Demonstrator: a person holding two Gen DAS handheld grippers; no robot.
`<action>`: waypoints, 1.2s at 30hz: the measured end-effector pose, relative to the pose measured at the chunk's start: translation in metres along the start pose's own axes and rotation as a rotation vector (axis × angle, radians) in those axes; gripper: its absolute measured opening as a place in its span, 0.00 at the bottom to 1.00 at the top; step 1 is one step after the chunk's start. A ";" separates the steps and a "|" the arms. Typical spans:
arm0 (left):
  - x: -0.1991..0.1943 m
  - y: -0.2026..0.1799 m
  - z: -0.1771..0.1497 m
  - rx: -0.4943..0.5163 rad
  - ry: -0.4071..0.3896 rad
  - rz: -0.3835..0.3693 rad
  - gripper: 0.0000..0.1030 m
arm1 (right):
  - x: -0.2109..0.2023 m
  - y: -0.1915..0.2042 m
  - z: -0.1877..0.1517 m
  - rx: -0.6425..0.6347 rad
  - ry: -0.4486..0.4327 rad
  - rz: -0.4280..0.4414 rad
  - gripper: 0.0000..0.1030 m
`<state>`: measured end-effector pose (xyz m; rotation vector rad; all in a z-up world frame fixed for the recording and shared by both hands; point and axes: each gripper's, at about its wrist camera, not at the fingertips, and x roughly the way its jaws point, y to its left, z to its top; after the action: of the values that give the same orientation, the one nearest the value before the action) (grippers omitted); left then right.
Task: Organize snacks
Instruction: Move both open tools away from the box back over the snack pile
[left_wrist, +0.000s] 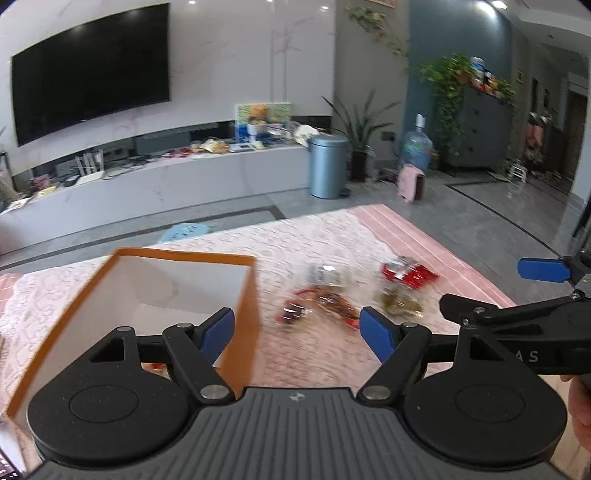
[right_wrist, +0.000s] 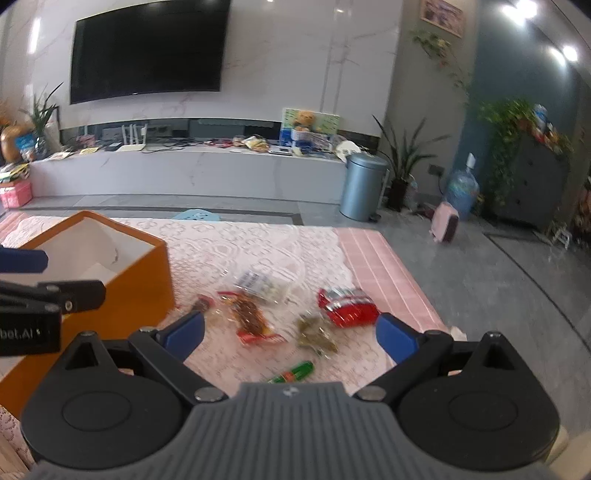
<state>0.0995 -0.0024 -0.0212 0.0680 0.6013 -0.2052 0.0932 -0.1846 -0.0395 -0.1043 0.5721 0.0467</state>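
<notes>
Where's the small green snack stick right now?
In the right wrist view, the green stick lies on the pink tablecloth closest to the camera, just below the red-orange packet and olive packet.

A home living room: a large wall television (right_wrist: 147, 48) hangs above a long low cabinet (right_wrist: 184, 170) cluttered with household odds, with potted plants (right_wrist: 402, 155), a bin (right_wrist: 364, 186) and a water jug (right_wrist: 461, 192) on the tiled floor.

Both wrist views look forward, close over the table (left_wrist: 424, 236), sharing the snacks (right_wrist: 255, 317).
</notes>
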 end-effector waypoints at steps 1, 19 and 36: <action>0.002 -0.004 -0.002 0.005 0.002 -0.012 0.88 | 0.000 -0.005 -0.003 0.013 0.003 -0.001 0.94; 0.057 -0.027 -0.034 -0.029 0.182 -0.168 0.78 | 0.055 -0.055 -0.050 0.144 0.233 -0.028 0.89; 0.104 -0.013 -0.021 -0.105 0.210 -0.099 0.50 | 0.144 -0.044 -0.039 0.322 0.421 0.164 0.51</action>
<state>0.1689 -0.0300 -0.0974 -0.0426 0.8243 -0.2643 0.1962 -0.2306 -0.1460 0.2524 1.0003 0.0924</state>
